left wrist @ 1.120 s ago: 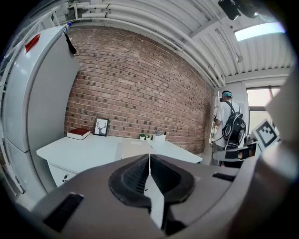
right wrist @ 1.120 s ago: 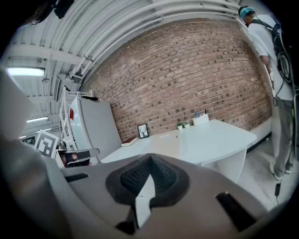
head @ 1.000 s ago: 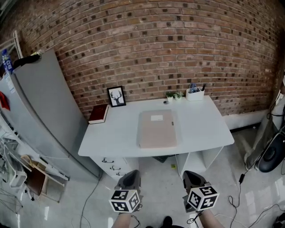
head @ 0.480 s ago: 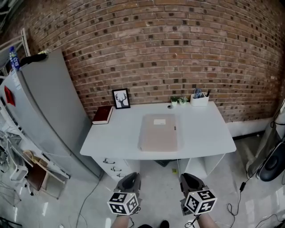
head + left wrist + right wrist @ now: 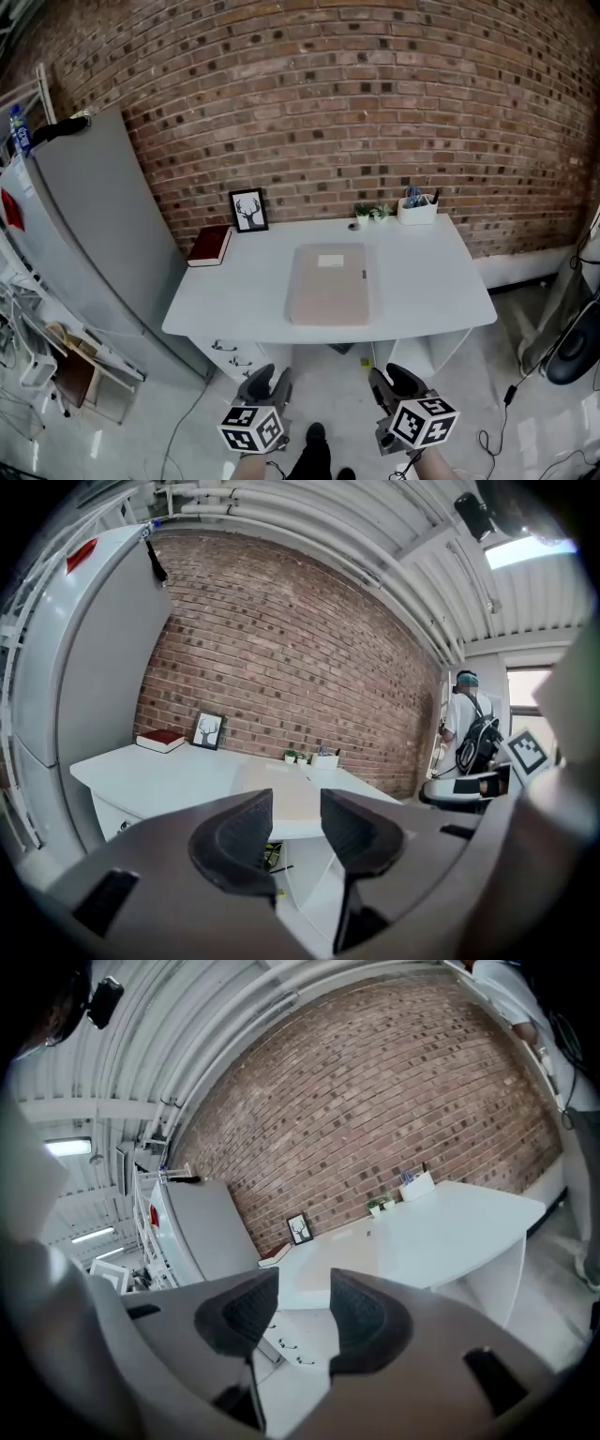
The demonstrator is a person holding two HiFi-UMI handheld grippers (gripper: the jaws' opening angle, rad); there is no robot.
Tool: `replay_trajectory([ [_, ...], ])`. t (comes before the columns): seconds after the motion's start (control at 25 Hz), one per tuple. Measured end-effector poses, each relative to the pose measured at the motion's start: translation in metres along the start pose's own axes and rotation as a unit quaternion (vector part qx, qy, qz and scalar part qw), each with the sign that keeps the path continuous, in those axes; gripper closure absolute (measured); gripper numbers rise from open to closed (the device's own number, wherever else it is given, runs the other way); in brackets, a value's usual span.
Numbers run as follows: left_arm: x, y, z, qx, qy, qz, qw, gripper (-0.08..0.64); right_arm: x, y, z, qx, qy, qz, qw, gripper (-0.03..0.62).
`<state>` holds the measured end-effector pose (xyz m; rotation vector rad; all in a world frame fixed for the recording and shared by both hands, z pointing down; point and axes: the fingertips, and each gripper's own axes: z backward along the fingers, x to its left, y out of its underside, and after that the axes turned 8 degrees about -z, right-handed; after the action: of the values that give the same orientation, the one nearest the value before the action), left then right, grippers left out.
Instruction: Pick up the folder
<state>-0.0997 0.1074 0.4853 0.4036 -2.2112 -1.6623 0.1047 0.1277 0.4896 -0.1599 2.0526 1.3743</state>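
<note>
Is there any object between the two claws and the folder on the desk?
Nothing visible. The left claw and right claw are opening, empty, short of the desk; only floor lies between. The folder lies mid-desk; the book and picture frame sit at its back edge.

White desk (image 5: 427, 281) against brick wall (image 5: 328, 112)

An office-like workroom: a white desk (image 5: 234, 291) backs onto a bare brick wall (image 5: 328, 112). At the desk's rear edge stand a framed picture (image 5: 248, 210), a pen holder (image 5: 416, 211) and a plant (image 5: 372, 212). Exposed pipes (image 5: 300, 532) run above.
</note>
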Motion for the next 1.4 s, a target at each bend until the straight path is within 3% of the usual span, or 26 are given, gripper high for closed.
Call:
replay_trajectory([
  [0.4,0.053,0.001,-0.081,0.019,0.004,0.024,0.9995,0.325,-0.031,-0.025,-0.080,-0.005,0.023,-0.020,1.000,0.413],
  [1.0,0.140,-0.044,-0.210,0.022,0.030,0.025,0.9990,0.313,-0.060,-0.090,-0.197,-0.039,0.088,-0.007,0.995,0.410],
  [1.4,0.151,-0.066,-0.254,0.017,0.074,0.014,0.9970,0.313,-0.075,-0.109,-0.224,-0.057,0.123,-0.009,0.991,0.399],
])
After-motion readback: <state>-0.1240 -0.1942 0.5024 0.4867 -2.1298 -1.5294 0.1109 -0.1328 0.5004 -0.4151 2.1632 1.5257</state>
